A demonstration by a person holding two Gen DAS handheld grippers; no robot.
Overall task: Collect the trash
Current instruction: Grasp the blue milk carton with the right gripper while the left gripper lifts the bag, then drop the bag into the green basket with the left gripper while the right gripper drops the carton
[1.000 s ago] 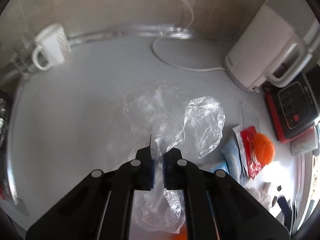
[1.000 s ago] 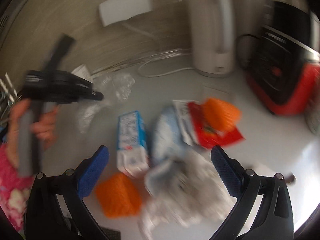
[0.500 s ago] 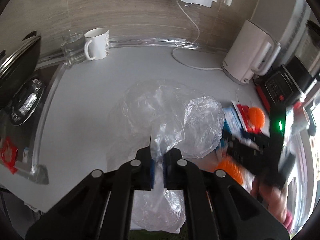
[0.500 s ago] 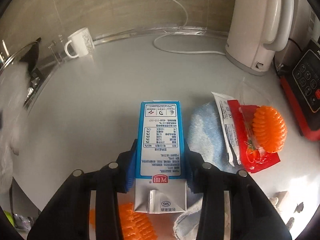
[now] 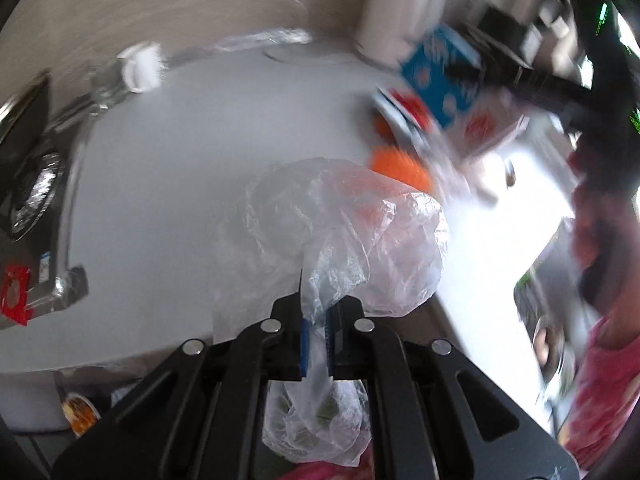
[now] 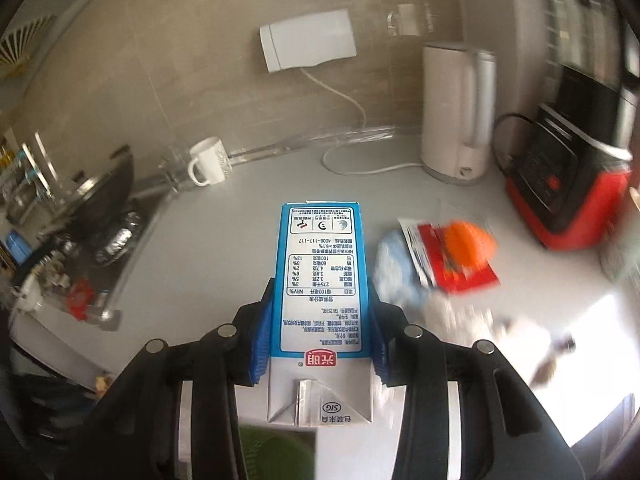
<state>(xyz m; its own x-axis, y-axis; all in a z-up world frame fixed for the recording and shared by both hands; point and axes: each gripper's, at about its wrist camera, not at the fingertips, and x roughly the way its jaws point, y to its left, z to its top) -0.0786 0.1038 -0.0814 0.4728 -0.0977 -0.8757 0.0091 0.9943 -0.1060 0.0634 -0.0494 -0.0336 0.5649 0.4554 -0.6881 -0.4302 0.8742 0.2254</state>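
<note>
My left gripper [image 5: 315, 330] is shut on a clear plastic bag [image 5: 352, 240] that billows in front of it over the grey counter [image 5: 180, 160]. My right gripper [image 6: 318, 332] is shut on a blue and white milk carton [image 6: 320, 276], lifted off the counter [image 6: 224, 256]. In the left wrist view the same carton [image 5: 440, 76] shows blurred at the upper right, held by the other black gripper. Left on the counter are an orange ridged piece [image 6: 468, 242] on a red wrapper [image 6: 464, 276], a light blue cloth [image 6: 394, 264], and crumpled white paper [image 6: 460, 316].
A white kettle [image 6: 456, 112] and its cord stand at the back, a red and black appliance [image 6: 572, 184] to the right. A white mug [image 6: 208, 162] and a glass sit by the stove [image 6: 100, 220] at left. A person's pink sleeve [image 5: 600, 380] shows at the right.
My right gripper closed on the milk carton and lifted it off the counter. My left gripper swung back towards the counter's front edge with the bag still pinched.
</note>
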